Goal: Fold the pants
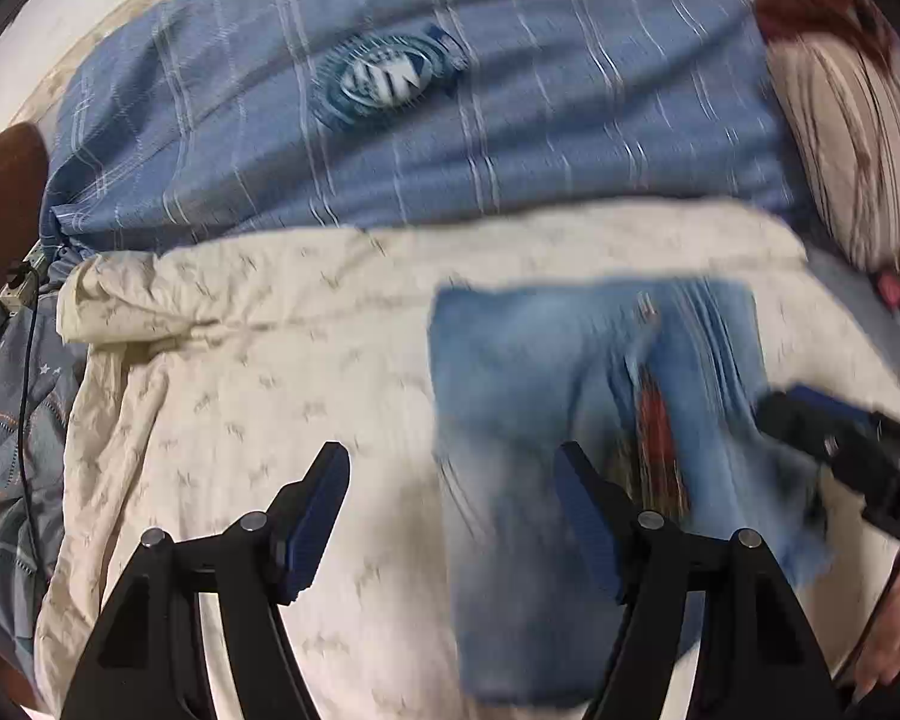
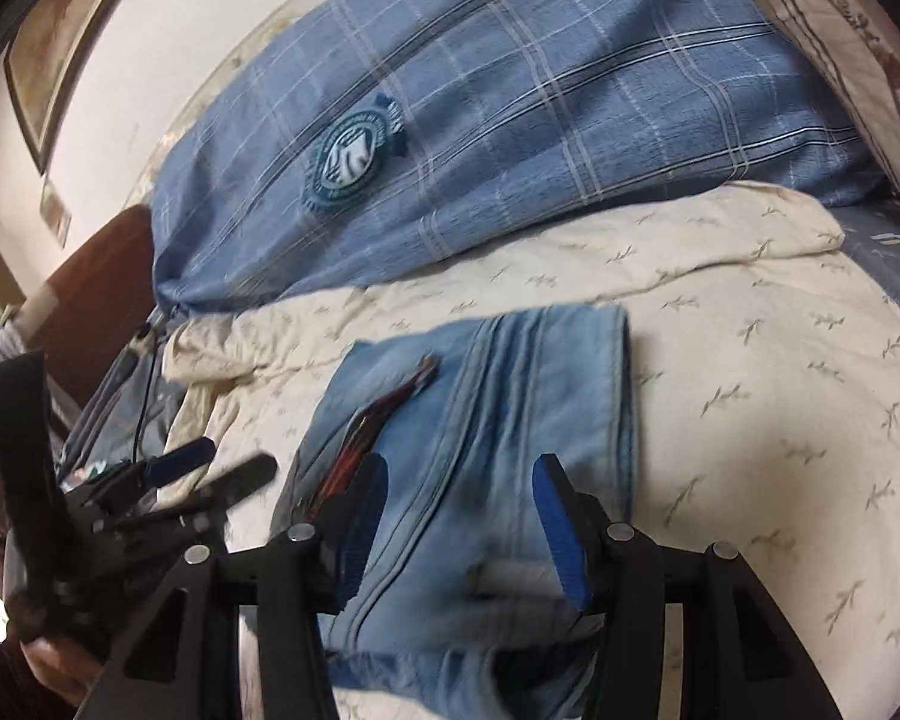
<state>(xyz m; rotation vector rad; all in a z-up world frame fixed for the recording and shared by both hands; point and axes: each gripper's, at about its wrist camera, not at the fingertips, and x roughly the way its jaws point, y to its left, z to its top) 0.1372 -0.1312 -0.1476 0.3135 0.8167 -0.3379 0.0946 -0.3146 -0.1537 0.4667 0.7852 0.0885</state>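
Light blue denim pants (image 1: 528, 420) lie folded into a rectangle on a cream bedspread (image 1: 258, 396), with a red-patterned patch near the middle. My left gripper (image 1: 453, 480) is open and empty above the left edge of the pants; the view is blurred. In the right wrist view the pants (image 2: 510, 408) lie under my right gripper (image 2: 459, 492), which is open, with its fingers over the near end of the fold. The left gripper (image 2: 222, 468) shows at the left there. The right gripper's finger (image 1: 822, 438) shows at the right edge of the left wrist view.
A blue plaid pillow (image 2: 510, 120) with a round badge lies behind the pants against the wall. A striped cream pillow (image 2: 846, 48) is at the far right. A dark cable (image 1: 27, 396) and a grey patterned sheet (image 1: 6, 450) are at the left bed edge.
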